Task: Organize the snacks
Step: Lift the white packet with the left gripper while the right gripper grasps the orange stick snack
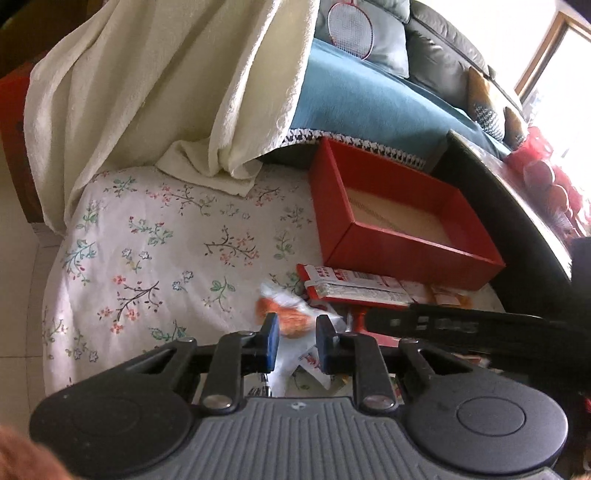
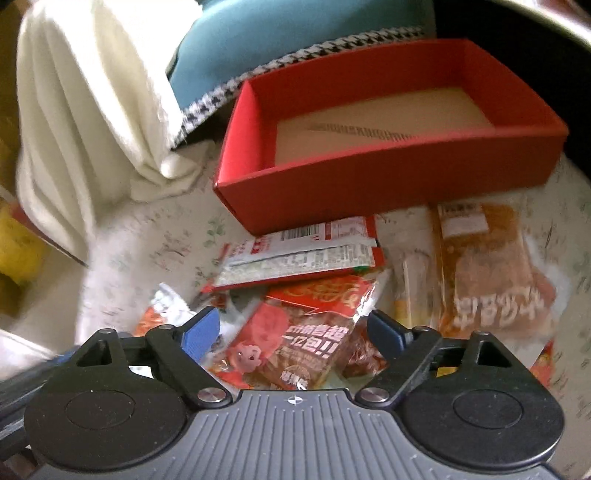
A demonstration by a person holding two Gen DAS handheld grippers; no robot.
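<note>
An open red box (image 1: 402, 254) (image 2: 369, 184) with a bare tan floor sits on the floral cloth (image 1: 166, 251). Several snack packets lie in a heap in front of it. My left gripper (image 1: 295, 341) has its jaws around a white and orange packet (image 1: 291, 317), with a gap still showing between the pads. My right gripper (image 2: 291, 332) is open, straddling a red packet with a pig picture (image 2: 291, 343). A red and white packet (image 2: 299, 258) and an orange packet (image 2: 491, 273) lie nearer the box.
A cream towel (image 1: 166, 85) hangs at the left rear and drapes onto the cloth. A blue sofa (image 1: 369, 99) with a racket (image 1: 351, 29) is behind. A dark table edge (image 1: 509, 206) runs along the right. The right gripper's body crosses the left wrist view (image 1: 461, 326).
</note>
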